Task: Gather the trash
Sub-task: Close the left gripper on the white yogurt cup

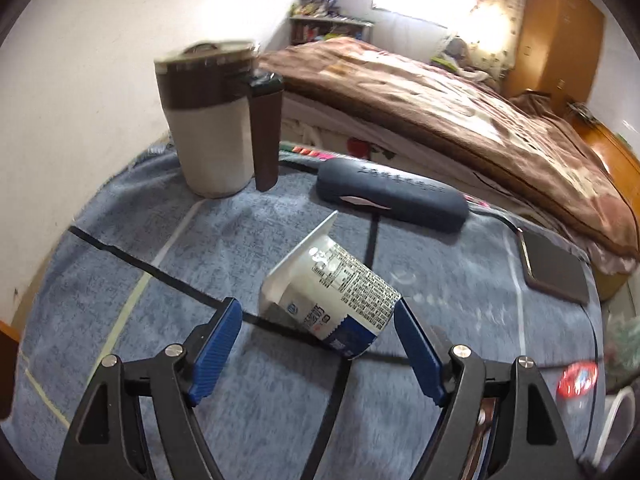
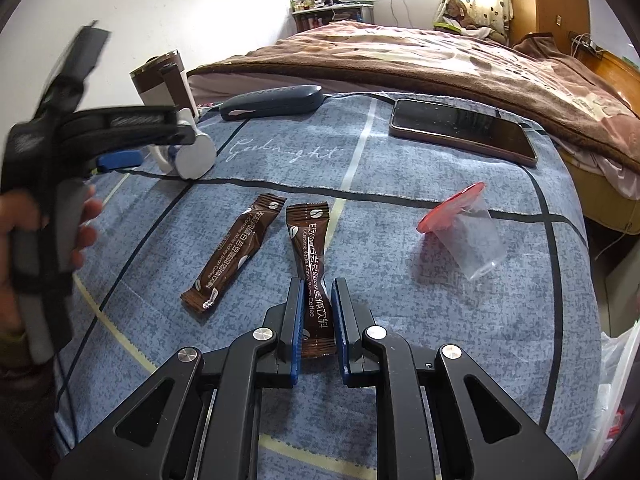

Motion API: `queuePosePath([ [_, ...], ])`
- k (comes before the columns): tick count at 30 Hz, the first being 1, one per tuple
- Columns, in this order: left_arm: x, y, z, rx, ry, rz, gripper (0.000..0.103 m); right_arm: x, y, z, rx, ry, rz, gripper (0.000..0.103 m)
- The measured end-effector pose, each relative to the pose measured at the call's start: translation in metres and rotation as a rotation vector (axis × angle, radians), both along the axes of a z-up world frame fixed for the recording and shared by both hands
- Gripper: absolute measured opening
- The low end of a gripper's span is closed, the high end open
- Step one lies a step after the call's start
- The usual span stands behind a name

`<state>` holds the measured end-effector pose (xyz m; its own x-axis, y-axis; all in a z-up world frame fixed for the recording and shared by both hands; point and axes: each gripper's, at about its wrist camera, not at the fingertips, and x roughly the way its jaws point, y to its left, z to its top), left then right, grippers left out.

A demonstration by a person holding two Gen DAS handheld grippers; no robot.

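- Two pieces of trash are in play at once: a tipped yogurt cup point(image 1: 332, 296) before the left gripper point(image 1: 318, 328) and a brown coffee sachet point(image 2: 310, 268) in the right gripper point(image 2: 316, 316).
- The cup lies on its side on the blue cloth point(image 1: 120, 240) of the bench, its long axis slanting from the white flanged mouth at upper left to the blue-banded base at lower right.
- The left jaws stand open and bracket the cup: the right pad sits just beside the base and may be grazing it, though blur leaves that uncertain; the left pad is clear of the mouth with cloth showing between. Nothing is gripped there yet.
- Closing as they stand would, I judge, squeeze the cup roughly end to end, so the grip turns on how the pads line up with that slanted axis.
- The right jaws are closed on the lower half of the sachet, whose long axis runs straight away from them, upper end free above the cloth.
- The right wrist view alone shows a second sachet point(image 2: 236, 252) lying loose just beside the held one, a clear cup with a red lid point(image 2: 464, 232) on its side further right, and a hand point(image 2: 48, 224) on the left tool's handle.
- The left wrist view alone shows the cup's printed side and the gap at each pad; a mug point(image 1: 208, 120), a dark case point(image 1: 392, 194) and a phone point(image 1: 556, 268) lie beyond.
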<state>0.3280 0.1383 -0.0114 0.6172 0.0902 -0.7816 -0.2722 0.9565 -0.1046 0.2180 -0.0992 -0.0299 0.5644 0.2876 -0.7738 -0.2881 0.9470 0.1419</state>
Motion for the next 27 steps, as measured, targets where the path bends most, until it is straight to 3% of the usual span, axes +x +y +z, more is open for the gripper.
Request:
queuePosePath([
  [3, 0.006, 0.004, -0.001, -0.047, -0.014, 0.03, 0.081, 0.0, 0.001, 0.0, 0.0, -0.003, 0.007, 0.016],
  [17, -0.006, 0.032, -0.009, -0.038, 0.026, 0.096, 0.084, -0.001, 0.0, 0.0, 0.005, -0.011, 0.008, 0.016],
  [27, -0.005, 0.057, -0.015, -0.126, 0.013, 0.184, 0.084, -0.002, 0.0, 0.0, 0.007, -0.018, 0.001, 0.016],
])
